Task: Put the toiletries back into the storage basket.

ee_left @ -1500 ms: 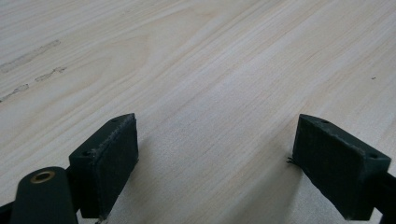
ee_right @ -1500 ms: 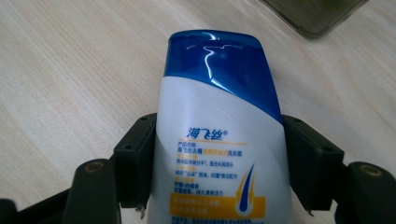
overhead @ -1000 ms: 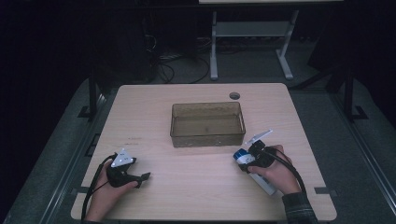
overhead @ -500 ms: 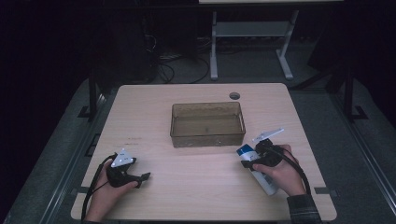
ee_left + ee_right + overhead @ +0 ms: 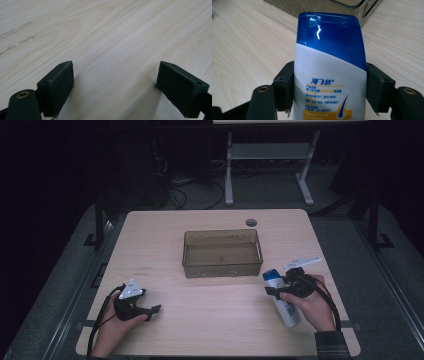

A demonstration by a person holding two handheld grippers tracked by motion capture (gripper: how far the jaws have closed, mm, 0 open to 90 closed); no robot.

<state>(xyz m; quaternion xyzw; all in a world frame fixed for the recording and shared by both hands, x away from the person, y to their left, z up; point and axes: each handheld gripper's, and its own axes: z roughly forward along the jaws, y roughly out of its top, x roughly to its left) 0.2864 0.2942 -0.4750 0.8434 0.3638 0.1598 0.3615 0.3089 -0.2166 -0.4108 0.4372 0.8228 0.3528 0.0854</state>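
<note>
A white shampoo bottle (image 5: 286,311) with a blue cap lies low over the table's right front part, cap toward the box. My right gripper (image 5: 275,290) is shut on the shampoo bottle just below the cap. In the right gripper view both pads press the sides of the shampoo bottle (image 5: 329,45), and the right gripper (image 5: 329,86) points at the box. My left gripper (image 5: 152,309) rests on the table at the front left, open. In the left gripper view the left gripper (image 5: 115,82) has bare wood between its jaws.
A clear rectangular box (image 5: 222,234) stands at the table's middle, nothing visible inside; its corner (image 5: 359,5) shows just beyond the bottle's cap. A round cable hole (image 5: 251,222) lies behind it. Beyond the wooden table (image 5: 210,320) are a dark floor, cables and a white stand (image 5: 270,155).
My right gripper has shifted a little to the right with the bottle in it. The left gripper has stayed where it was.
</note>
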